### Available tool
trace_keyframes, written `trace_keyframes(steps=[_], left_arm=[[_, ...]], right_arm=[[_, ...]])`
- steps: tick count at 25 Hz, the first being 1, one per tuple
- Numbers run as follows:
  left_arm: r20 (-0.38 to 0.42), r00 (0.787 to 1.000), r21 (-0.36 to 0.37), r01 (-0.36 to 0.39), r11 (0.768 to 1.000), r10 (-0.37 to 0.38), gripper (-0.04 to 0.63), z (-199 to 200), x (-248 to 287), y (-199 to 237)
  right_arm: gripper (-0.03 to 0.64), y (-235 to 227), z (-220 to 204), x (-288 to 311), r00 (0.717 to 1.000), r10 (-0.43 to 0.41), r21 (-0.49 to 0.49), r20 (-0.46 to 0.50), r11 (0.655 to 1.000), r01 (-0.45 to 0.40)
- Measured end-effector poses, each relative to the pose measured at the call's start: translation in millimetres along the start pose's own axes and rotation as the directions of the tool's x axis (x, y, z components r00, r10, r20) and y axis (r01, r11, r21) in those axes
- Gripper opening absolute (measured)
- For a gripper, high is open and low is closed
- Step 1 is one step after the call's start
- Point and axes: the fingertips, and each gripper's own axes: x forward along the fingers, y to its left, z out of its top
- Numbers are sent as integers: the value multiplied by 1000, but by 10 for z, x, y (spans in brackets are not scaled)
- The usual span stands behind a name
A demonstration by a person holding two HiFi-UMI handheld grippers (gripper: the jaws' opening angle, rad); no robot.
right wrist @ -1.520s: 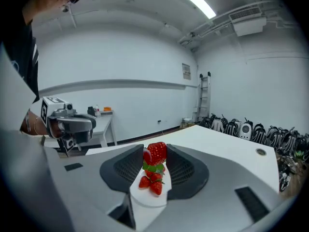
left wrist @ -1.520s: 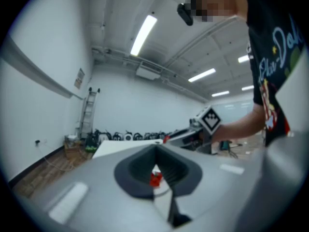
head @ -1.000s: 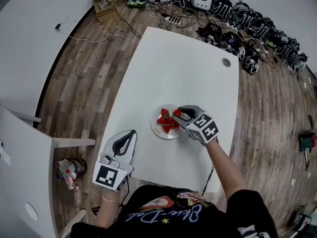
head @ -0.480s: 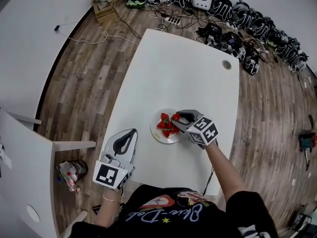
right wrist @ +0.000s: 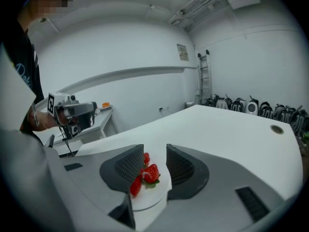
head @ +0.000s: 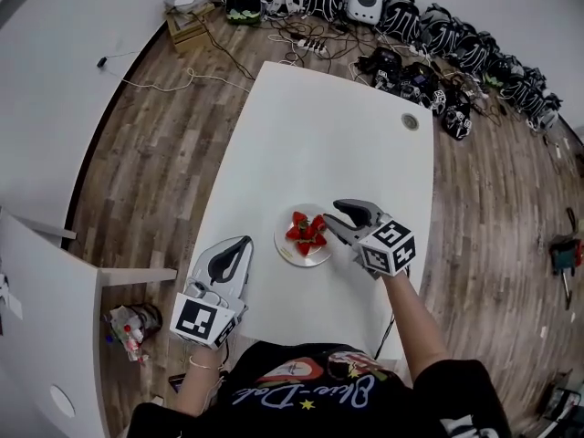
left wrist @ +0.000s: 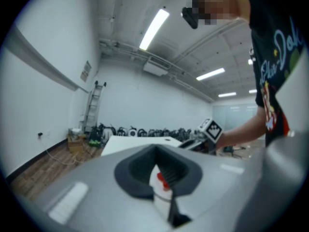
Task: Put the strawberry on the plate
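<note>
A small cluster of red strawberries (head: 306, 229) (right wrist: 150, 173) lies on a round white plate (head: 294, 250) (right wrist: 145, 202) near the front of the white table (head: 338, 144). My right gripper (head: 333, 214) (right wrist: 154, 154) is just right of the plate, open, with nothing between its fingers; in the right gripper view the strawberries show beyond its tips. My left gripper (head: 245, 243) (left wrist: 155, 151) rests at the table's front left edge, shut and empty, pointing toward the plate. Through its jaw hollow I glimpse the plate (left wrist: 158, 180) and a strawberry (left wrist: 163, 181).
A round cable grommet (head: 410, 121) sits in the table's far right corner. Backpack-like gear (head: 429, 30) and cables line the wooden floor beyond the table. A white desk (head: 46, 290) stands to the left. The person's arm (head: 415, 322) reaches in from the front.
My right gripper has drawn back to the right, off the plate, leaving the strawberries lying there. The left gripper has stayed in place.
</note>
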Motion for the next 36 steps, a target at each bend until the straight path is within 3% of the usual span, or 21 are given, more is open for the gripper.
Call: trace_keyframes(steps=[3, 5, 8, 13, 21, 36], left_arm=[[12, 1000, 19, -1, 1000, 1, 0, 65, 4, -56], [22, 1000, 23, -4, 1000, 4, 0, 110, -18, -157], [27, 1000, 32, -17, 999, 16, 0, 152, -66, -335], [11, 999, 54, -45, 998, 44, 0, 90, -183, -523], [11, 999, 61, -45, 997, 45, 0, 86, -282, -759], [8, 999, 58, -49, 997, 48, 0, 73, -299, -773]], right_arm=[[150, 76, 141, -235, 995, -30, 40, 94, 999, 26], [59, 157, 144, -395, 990, -54, 45, 129, 998, 49], [20, 216, 87, -622, 981, -99, 86, 168, 993, 85], [18, 412, -15, -916, 968, -127, 145, 215, 985, 97], [18, 534, 21, -1152, 959, -134, 117, 251, 987, 107], [18, 508, 48, -1094, 964, -117, 100, 240, 990, 96]])
